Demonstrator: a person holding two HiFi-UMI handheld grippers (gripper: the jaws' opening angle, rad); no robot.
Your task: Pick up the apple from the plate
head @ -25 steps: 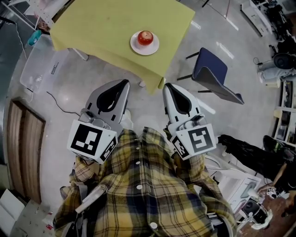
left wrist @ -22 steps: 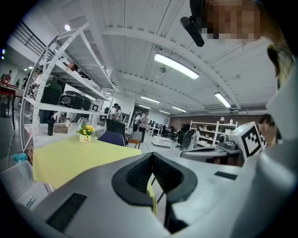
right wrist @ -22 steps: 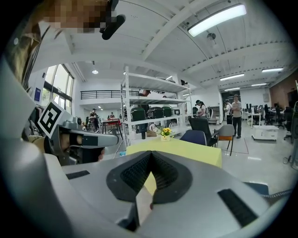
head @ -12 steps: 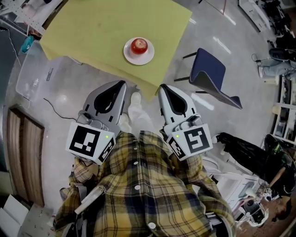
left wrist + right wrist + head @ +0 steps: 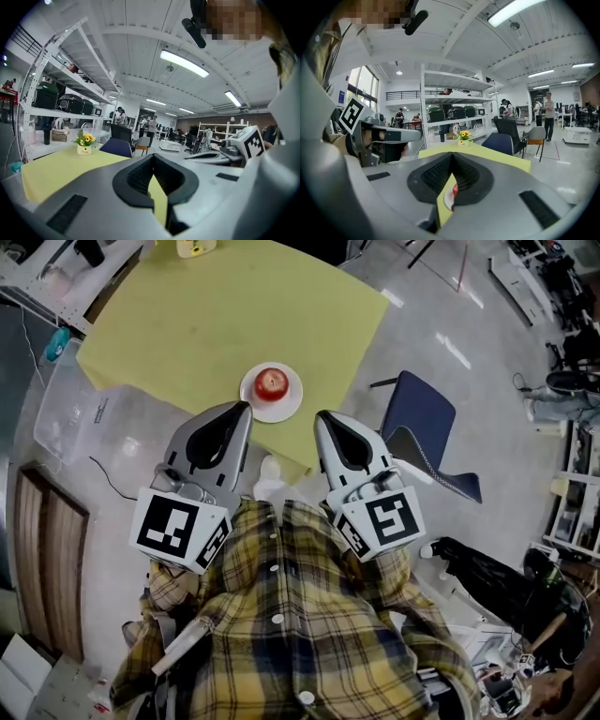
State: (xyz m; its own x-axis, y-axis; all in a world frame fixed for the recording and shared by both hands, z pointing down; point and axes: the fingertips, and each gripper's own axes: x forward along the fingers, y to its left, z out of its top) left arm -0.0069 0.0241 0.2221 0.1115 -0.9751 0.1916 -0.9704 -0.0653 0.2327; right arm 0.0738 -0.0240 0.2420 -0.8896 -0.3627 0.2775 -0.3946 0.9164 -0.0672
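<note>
Apple: 1, on 1 plate, 1 table.
Left gripper, right gripper: 2, jaws together, empty.
Right gripper view: apple sliver past jaws.

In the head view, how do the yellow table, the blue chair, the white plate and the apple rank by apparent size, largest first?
1. yellow table
2. blue chair
3. white plate
4. apple, resting on the plate
No two look alike in size; each step is plain.

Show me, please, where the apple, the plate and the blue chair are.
apple (image 5: 272, 382), head view, its middle.
plate (image 5: 293, 397), head view, bare right rim.
blue chair (image 5: 417, 416), head view, its seat.
</note>
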